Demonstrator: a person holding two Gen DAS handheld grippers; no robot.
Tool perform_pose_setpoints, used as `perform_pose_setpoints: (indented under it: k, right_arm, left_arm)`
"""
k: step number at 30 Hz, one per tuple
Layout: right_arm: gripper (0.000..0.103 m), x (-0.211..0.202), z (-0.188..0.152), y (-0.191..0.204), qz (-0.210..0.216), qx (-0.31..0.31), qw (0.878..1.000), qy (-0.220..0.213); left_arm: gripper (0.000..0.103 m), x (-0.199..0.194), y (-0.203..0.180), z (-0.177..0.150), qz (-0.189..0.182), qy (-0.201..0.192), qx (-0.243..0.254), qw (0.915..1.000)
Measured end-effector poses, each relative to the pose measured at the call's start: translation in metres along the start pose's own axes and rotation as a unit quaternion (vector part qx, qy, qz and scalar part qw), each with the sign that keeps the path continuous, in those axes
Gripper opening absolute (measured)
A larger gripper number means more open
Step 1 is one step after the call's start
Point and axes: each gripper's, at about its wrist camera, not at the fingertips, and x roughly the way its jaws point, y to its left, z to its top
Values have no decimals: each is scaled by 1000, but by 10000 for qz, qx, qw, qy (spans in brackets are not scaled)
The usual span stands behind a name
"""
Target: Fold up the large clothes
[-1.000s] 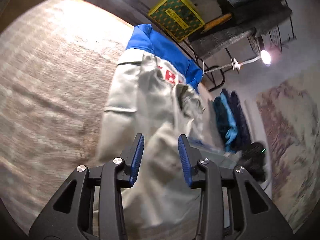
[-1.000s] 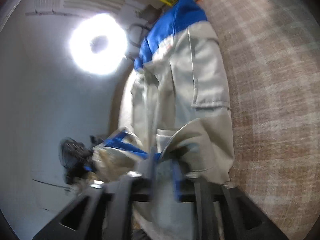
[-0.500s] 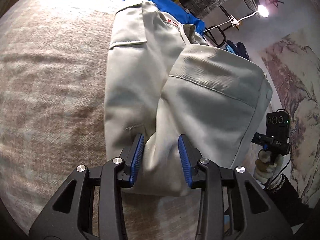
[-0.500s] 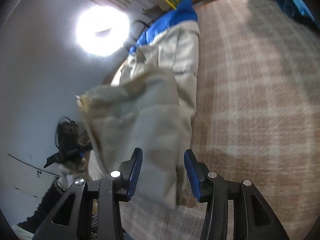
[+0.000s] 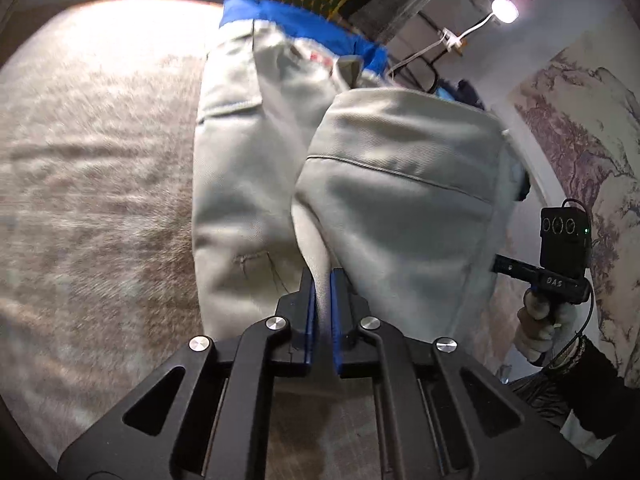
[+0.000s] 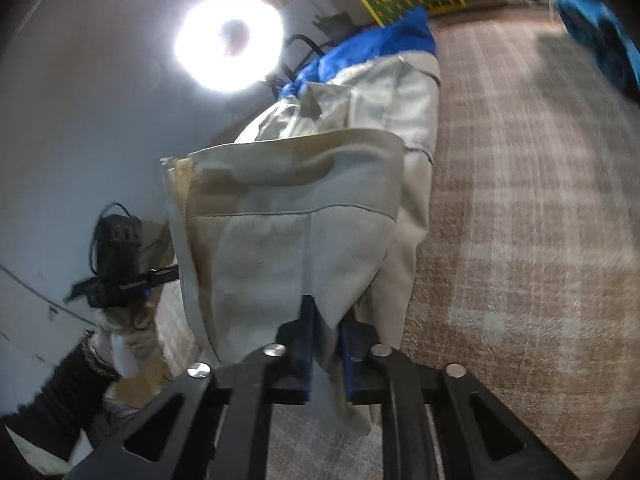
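Both grippers, gaping half a second ago, now pinch the lifted hem of the grey-and-blue work jacket: left gripper, right gripper, above the carpet.

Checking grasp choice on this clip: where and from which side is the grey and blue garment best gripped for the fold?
At its near hem, from the near side. The garment lies lengthwise on the rug, blue end far, so the free hem lifts over. The left gripper and right gripper are each shut on it there.
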Motion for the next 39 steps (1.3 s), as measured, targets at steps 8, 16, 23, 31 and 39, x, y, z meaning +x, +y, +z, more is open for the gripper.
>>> perform_pose_setpoints:
  k: [8,16,23,31,39]
  right_arm:
    - [5,-7,7,27,-279,-662,9973,-146]
    - [4,10,19,11,-307,-119,9995,-23]
    - [4,16,17,3,-443,-42,9990,25]
    - [29,0,16,10,-1029,-255,9942,-159]
    - [29,1,18,55,-1060,-1313,9850,-362]
  left_arm:
    - [3,-31,18,-41,283,-601,-489,9966]
    - [3,-35,19,-38,436,-781,-520,9946]
    - [4,-8,27,-39,774,-508,-535,9943]
    - [5,-41,13,-31,1052,-919,-170,9900]
    - [5,7,-11,3,1432,-449,971,9839]
